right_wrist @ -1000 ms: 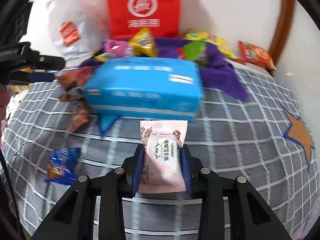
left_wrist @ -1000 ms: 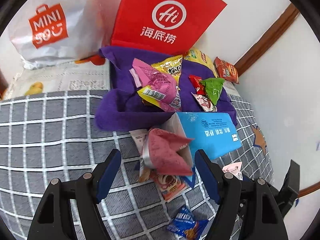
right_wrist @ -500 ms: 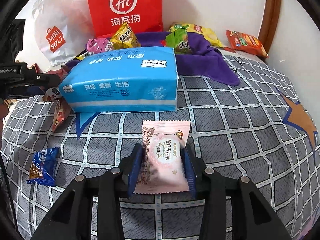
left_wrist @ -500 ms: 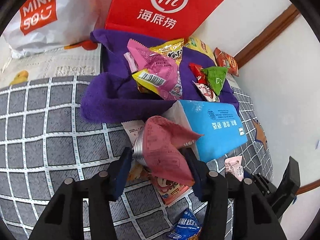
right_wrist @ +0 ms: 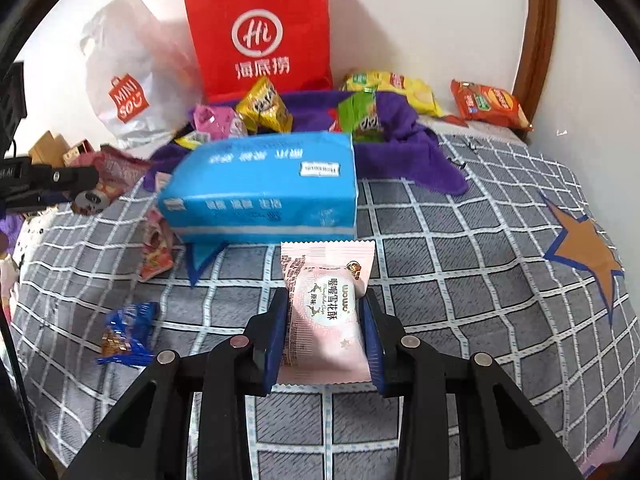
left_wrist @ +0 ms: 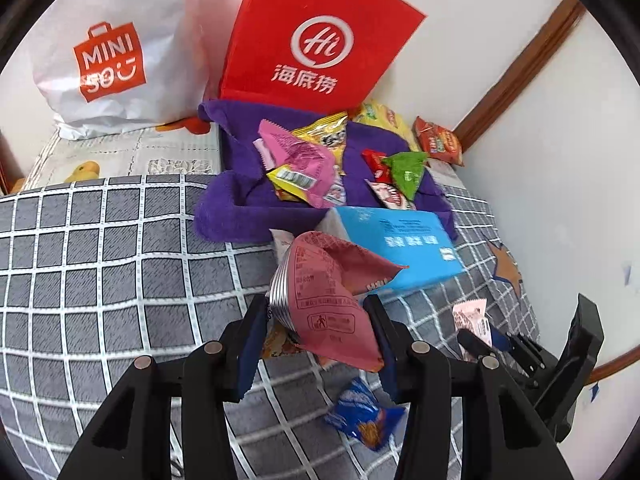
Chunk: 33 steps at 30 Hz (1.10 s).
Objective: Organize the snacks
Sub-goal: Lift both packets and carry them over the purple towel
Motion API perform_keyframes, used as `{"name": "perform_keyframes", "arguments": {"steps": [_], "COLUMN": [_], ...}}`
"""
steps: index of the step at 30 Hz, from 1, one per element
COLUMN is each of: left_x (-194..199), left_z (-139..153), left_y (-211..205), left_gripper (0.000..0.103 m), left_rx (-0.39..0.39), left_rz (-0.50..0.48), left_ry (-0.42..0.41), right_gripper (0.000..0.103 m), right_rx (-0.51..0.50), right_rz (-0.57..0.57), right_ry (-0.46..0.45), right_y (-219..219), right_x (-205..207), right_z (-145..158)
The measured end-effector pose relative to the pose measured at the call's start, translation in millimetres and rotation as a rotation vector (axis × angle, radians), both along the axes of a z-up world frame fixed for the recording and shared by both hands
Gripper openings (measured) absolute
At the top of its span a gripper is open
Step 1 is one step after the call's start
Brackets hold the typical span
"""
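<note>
My left gripper (left_wrist: 316, 320) is shut on a dusty-red snack bag (left_wrist: 328, 292) and holds it just above the grey checked bedspread (left_wrist: 120, 264). A pale pink wrapped pastry (right_wrist: 326, 296) sits between the pads of my right gripper (right_wrist: 326, 320), which is shut on it and held slightly off the bed. Behind both lies a purple towel (left_wrist: 236, 208) carrying several snack packets: pink (left_wrist: 304, 160), yellow (left_wrist: 324, 136) and green (left_wrist: 408, 172). The right gripper (left_wrist: 480, 340) also shows low at the right of the left wrist view.
A blue tissue pack (right_wrist: 264, 184) lies between the grippers and the towel. A blue candy wrapper (right_wrist: 128, 332) and a red-orange packet (right_wrist: 158, 252) lie loose on the bedspread. A red paper bag (left_wrist: 320, 52) and a white shopping bag (left_wrist: 112, 64) stand against the wall. An orange chip bag (right_wrist: 488, 106) lies far right.
My left gripper closed from wide open onto the dusty-red bag and raised it off the bed. The right gripper kept its hold on the pink pastry, barely shifting.
</note>
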<state>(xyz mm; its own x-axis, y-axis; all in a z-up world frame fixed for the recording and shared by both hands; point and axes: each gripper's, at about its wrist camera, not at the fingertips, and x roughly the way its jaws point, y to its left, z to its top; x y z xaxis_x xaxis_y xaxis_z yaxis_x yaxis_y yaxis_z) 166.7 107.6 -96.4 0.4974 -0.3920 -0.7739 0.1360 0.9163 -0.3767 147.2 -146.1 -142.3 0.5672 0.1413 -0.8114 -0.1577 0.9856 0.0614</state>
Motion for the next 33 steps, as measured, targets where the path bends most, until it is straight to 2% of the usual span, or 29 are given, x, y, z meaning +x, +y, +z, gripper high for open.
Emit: {"name": "perform_keyframes", "arguments": {"steps": [6,13,22,28,33], "left_x": [-22.1,-28.7,-17.4,-5.4,10.0], "left_z": [25.6,51.8,71.0,81.6,83.2], "left_y": [-11.7,-21.1,-30.8,-39.5,-44.3], "left_gripper": [0.046,0.046,0.046,0.046,0.046], "left_rx": [0.009,0.004,-0.003,0.026,0.026], "left_rz": [-0.028,-0.023,-0.001,0.011,0.017], "left_ry": [-0.056,-0.097,-0.133,-0.152,-0.154], "right_gripper": [0.035,0.035,0.035,0.035,0.035], "right_rx": [0.017,0.038,0.057,0.055,0.045], "right_rz": [0.008,0.016,0.031,0.054,0.067], "right_ry": [-0.047,-0.083,-0.105,-0.127,-0.105], "right_y": [-3.6,-8.5,-7.2,-8.7,-7.5], "right_x": [-8.3,-2.1,33.1,60.5,88.0], "right_z": [28.4,57.2,81.1,93.0,94.5]}}
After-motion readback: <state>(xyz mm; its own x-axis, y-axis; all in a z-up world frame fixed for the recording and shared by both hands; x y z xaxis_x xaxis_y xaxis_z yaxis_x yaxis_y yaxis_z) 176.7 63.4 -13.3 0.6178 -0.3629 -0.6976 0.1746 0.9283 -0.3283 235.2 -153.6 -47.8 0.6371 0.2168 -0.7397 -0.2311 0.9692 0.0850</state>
